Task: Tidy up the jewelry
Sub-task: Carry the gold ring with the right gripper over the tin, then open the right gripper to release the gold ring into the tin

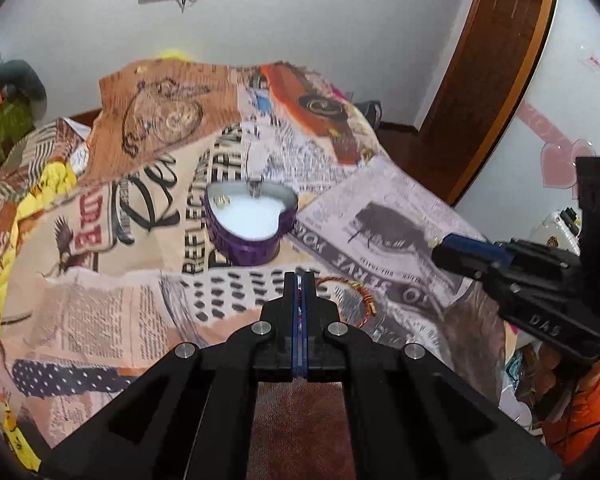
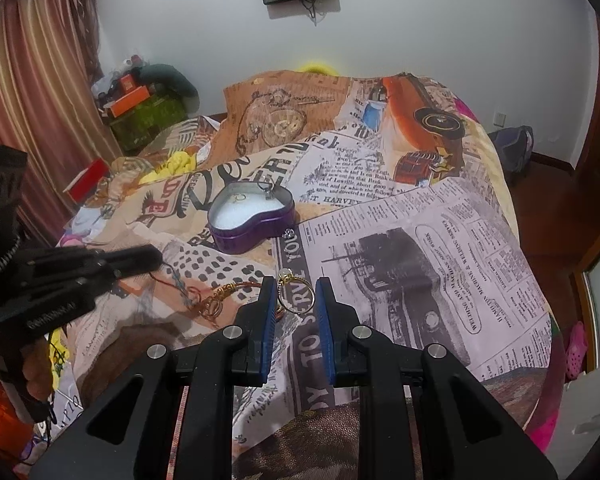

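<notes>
A purple heart-shaped box (image 1: 249, 222) with white lining sits open on the printed bedspread; it also shows in the right wrist view (image 2: 252, 216), with small jewelry pieces near its far rim. My left gripper (image 1: 299, 280) is shut on a thin red-and-blue cord bracelet (image 2: 188, 292), which trails across the cloth; its coppery loop (image 1: 354, 300) lies beside the fingers. My right gripper (image 2: 297, 294) is open, its blue pads on either side of a gold ring (image 2: 294, 294) with a pale stone, which leans against the left pad.
The newspaper-print bedspread (image 2: 420, 240) covers a round bed. A small silver charm (image 2: 289, 233) lies right of the box. Curtains (image 2: 28, 100) and cluttered boxes (image 2: 140, 112) stand at the left. A wooden door (image 1: 488, 80) is at the right.
</notes>
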Demonstrator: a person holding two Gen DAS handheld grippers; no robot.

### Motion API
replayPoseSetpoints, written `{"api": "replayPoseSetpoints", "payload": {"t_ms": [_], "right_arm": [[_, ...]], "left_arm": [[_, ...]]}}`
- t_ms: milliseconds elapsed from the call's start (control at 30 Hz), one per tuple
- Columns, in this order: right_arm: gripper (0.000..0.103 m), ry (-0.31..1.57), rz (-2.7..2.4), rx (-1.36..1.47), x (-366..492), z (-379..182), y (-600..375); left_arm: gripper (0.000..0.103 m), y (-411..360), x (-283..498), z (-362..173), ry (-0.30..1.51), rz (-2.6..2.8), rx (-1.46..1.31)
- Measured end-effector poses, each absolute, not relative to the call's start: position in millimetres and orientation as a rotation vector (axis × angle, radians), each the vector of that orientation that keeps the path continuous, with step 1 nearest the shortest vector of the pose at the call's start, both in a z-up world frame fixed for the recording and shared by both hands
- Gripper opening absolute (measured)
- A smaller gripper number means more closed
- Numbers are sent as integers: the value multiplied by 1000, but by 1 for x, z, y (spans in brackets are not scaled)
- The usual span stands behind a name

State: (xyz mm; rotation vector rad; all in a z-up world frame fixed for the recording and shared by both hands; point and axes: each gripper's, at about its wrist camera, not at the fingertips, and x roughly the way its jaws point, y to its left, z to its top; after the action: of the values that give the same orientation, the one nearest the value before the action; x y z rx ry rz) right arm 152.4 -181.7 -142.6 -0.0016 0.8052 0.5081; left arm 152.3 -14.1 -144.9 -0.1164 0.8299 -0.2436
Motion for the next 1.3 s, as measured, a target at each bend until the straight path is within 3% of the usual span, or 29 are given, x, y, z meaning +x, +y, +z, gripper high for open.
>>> {"api": "replayPoseSetpoints", "payload": {"t_ms": [700, 1300], "right_arm": [[17, 715, 546, 7, 168, -113, -158], [18, 747, 606, -27, 221, -133, -123]], "left_arm": [[0, 6, 174, -95, 667, -202, -107], [0, 17, 227, -125, 706, -194, -128]]}}
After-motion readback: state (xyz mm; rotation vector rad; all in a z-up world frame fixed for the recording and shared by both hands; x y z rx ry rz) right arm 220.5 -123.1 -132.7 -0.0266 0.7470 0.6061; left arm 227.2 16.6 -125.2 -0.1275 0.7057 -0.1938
